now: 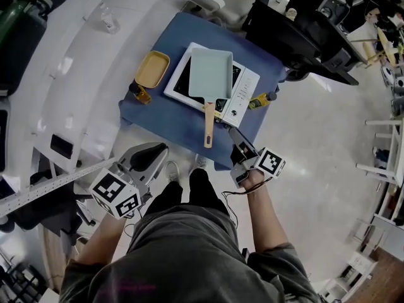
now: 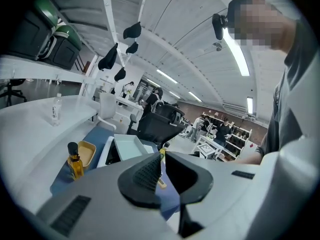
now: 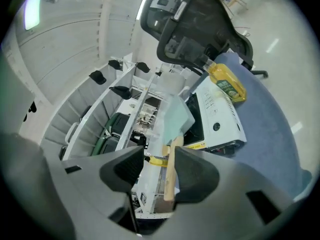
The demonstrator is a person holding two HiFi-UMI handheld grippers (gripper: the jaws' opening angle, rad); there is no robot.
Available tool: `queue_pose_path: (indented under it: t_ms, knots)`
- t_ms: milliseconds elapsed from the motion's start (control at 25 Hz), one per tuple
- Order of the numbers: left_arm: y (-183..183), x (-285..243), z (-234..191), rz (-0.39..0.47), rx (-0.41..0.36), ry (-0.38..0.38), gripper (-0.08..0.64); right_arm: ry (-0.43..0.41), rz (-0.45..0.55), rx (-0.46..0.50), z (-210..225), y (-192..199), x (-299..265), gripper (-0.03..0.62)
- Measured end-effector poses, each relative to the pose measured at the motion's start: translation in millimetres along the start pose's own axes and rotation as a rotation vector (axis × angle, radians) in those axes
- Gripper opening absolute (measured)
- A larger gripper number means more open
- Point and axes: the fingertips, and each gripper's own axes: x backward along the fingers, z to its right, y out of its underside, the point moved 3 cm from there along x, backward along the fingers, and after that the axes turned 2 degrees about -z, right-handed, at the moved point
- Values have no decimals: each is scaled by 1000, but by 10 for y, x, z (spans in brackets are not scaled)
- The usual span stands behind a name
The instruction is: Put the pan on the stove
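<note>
Already the empty pale-green rectangular pan [image 1: 210, 73], wooden-handled, sits on the white stove [image 1: 243, 91] on the blue table [image 1: 183, 129], beside an empty yellow tray [image 1: 153, 68]. The right gripper [image 3: 159, 160] points along the handle, fingers [image 3: 196, 173] open, seemingly not clamping it. The left gripper [image 2: 161, 167] hangs off the table, fingers slightly apart, empty.

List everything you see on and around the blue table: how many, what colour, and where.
Table: one, blue top, centre of the head view.
Stove: one, white with black glass, on the table.
Pan: one, pale green with a wooden handle, on the stove.
Tray: one, yellow, left of the stove.
Oil bottle: one, amber with a black cap, by the tray.
Yellow bottle: one, right of the stove.
Office chair: one, black, beyond the table.
Left claw: jaws slightly apart, empty, short of the table.
Right claw: jaws apart, empty, right of the pan handle.
</note>
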Motion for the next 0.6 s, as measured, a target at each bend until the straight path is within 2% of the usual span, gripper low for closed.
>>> queue_pose_path:
  t_ms: [160,360,600]
  knots:
    - [-41,106,28,18,-22,10,29,-3,-5,55,-252,19,80,192]
    - [-110,199,86,43,-40,20,29,-59,-5,125,-575,67,125,139]
    - [-211,286,142,72,-73,34,29,-39,-6,253,-963,78,246,99]
